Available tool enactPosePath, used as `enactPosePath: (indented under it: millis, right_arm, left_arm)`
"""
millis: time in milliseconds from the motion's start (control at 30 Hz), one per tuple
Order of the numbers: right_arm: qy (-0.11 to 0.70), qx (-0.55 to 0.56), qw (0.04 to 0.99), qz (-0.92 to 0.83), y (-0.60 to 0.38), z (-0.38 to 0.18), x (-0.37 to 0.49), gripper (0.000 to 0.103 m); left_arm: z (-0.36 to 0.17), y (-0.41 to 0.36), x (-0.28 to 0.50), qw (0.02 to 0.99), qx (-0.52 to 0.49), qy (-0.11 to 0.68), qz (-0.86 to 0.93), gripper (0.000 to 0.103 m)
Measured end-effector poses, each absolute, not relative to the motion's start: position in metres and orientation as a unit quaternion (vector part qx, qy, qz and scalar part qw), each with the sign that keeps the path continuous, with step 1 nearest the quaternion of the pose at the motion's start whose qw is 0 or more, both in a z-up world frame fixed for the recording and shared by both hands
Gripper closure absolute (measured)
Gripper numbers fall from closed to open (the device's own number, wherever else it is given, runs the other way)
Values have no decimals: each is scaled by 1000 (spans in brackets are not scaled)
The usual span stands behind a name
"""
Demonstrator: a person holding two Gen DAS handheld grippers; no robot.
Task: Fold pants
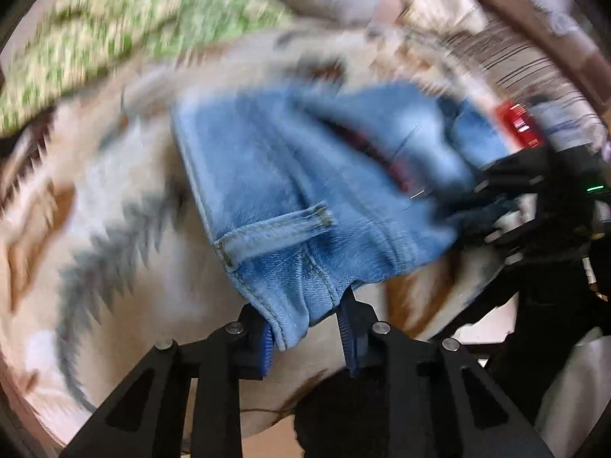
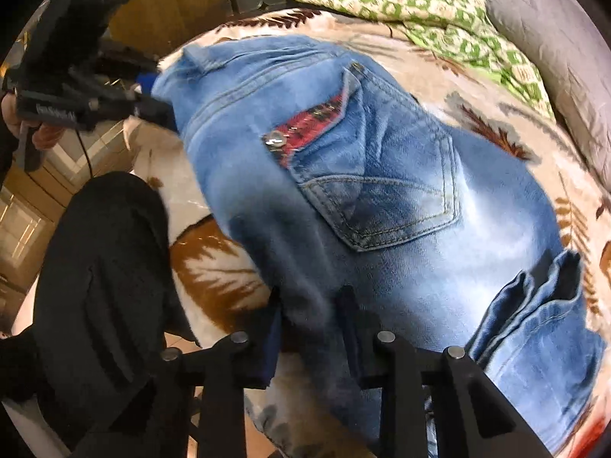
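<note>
Denim pants [image 2: 382,198] lie on a bed covered by a cream blanket [image 2: 214,267] with brown and grey leaf print. In the right wrist view the long axis of the garment runs from the waistband at upper left, near the bed's edge, down to the lower right, where the cuffs [image 2: 542,305] are folded back on top of the legs. A back pocket [image 2: 385,191] faces up, with a red plaid lining and a metal button showing at its opening.

Left tool [image 1: 305,328] — fingers clamped on the waistband corner, with a fold of denim pinched between the blue pads just below a belt loop [image 1: 275,233]. The left wrist view is motion-blurred, so finer detail of the cloth is not readable. The same tool appears in the right wrist view at upper left, held in a bare hand [image 2: 23,122], its tip touching the waistband edge.

Right tool [image 2: 311,328] — fingers closed on the near edge of the pants at about seat level, with denim bunched between them. It sits low over the bed's edge, pointing across the garment.

A green-and-white patterned pillow [image 2: 412,0] lies at the far side of the bed, beside a grey cushion [image 2: 553,45]. A dark-trousered leg [image 2: 103,267] of the person stands beside the bed.
</note>
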State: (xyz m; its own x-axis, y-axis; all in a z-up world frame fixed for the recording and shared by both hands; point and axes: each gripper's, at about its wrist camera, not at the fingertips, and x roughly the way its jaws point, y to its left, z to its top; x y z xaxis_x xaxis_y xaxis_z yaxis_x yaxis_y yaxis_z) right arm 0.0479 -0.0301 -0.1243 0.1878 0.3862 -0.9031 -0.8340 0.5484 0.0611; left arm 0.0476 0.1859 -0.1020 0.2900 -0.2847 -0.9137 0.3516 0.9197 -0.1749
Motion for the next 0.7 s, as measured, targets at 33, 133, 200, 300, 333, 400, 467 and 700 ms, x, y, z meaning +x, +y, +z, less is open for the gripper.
enactPosePath:
  millis: [33,133,200,300,333,400,467,700]
  right_arm:
    - [481,-232,737,415,-32,-126,47,73]
    - [473,-234,743,411,-36,-124,44,73]
    - [469,-245,745,407,-34,-122,41,69]
    - [465,-257,749,397,-34,-117,37,42]
    - [465,-255,751,394,-35,-115,37,34]
    - [453,-242,761,397,-42,-102,33,31]
    - [442,-235,768,399,-47,-87,30,31]
    - [417,-218,806,361,-59,-56,64,28]
  left_arm:
    - [-106,189,50,804,16,560,-198,72]
    - [-103,193,48,809,-1,554,-196,68]
    - [-96,186,43,813,20,551,-189,61]
    - [-77,187,40,818,32,550,-166,38]
    - [-71,188,39,823,28,545,-158,34]
    - [-52,198,43,839,3,523,-147,26]
    - [-36,204,51,850,-12,510,-133,23]
    - [-32,199,116,845,-50,525,-89,22]
